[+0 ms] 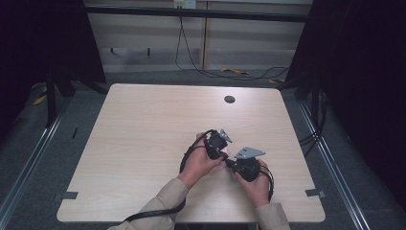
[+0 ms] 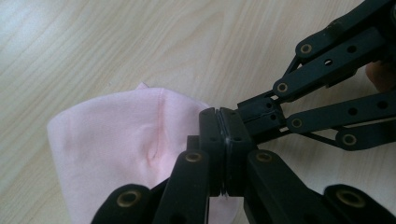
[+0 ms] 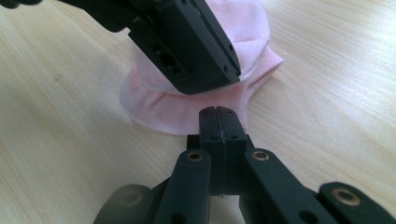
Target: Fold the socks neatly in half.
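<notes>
My left gripper point(image 2: 219, 135) and right gripper point(image 3: 219, 128) meet tip to tip low over the tabletop point(image 1: 143, 129), both pairs of fingers pressed together, each pinching the pink cloth point(image 2: 116, 144) lying between them.

cloth point(image 2: 116, 135) – soft pink fabric | table point(image 1: 143, 124) – matt pale wood

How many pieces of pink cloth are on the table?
1. The pink cloth lies on the wooden table, between the two hand-held gripper tips near the person's hands. More may hide beneath them.
</notes>
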A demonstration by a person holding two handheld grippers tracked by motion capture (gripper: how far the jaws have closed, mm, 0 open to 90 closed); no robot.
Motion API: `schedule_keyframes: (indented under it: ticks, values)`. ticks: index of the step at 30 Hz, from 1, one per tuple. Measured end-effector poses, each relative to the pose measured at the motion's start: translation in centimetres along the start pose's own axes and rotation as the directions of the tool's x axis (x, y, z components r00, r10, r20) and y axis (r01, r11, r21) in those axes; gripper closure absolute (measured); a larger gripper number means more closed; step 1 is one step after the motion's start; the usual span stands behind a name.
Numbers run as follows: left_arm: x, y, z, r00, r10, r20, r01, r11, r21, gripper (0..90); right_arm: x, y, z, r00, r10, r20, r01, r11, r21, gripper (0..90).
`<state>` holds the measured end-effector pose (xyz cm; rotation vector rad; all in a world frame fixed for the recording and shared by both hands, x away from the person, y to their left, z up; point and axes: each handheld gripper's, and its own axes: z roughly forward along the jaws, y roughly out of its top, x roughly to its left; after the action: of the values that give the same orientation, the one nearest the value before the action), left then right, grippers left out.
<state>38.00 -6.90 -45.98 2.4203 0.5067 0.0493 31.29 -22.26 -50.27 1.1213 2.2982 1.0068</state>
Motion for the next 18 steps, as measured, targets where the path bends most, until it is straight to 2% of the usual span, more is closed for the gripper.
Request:
schedule_keyframes:
  ticks: [4, 6, 8, 10, 17, 18]
  values:
    - [0.2, -0.1, 0.0, 1.0, -0.004, 0.005, 0.004, 1.0, -0.004, 88.9, 0.0, 0.0, 0.0, 1.0, 0.001, 0.0, -0.001, 1.0, 0.0, 90.0]
    - [0.2, -0.2, -0.1, 0.9998, -0.016, 0.008, 0.016, 0.9994, -0.03, 87.6, 0.0, 0.0, 0.0, 1.0, 0.001, 0.0, -0.001, 1.0, 0.0, 90.0]
    - [0.3, -0.2, -0.2, 0.9995, -0.025, 0.021, 0.025, 0.9993, -0.029, 85.5, 0.0, 0.0, 0.0, 1.0, 0.002, -0.005, -0.002, 1.0, -0.002, 90.0]
    - [0.3, -0.2, -0.4, 0.9996, -0.023, 0.014, 0.024, 0.9991, -0.035, 84.4, 0.0, 0.0, 0.0, 1.0, 0.002, -0.005, -0.002, 1.0, -0.001, 90.0]
    - [0.5, -0.3, -1.7, 0.9994, -0.031, 0.013, 0.032, 0.9972, -0.068, 80.5, 0.0, 0.0, 0.0, 1.0, 0.001, -0.005, -0.001, 1.0, -0.002, 90.0]
    - [0.5, -0.3, -1.9, 0.9989, -0.044, 0.012, 0.045, 0.9961, -0.076, 80.1, 0.0, 0.0, 0.0, 1.0, 0.0, -0.003, 0.0, 1.0, 0.0, 90.0]
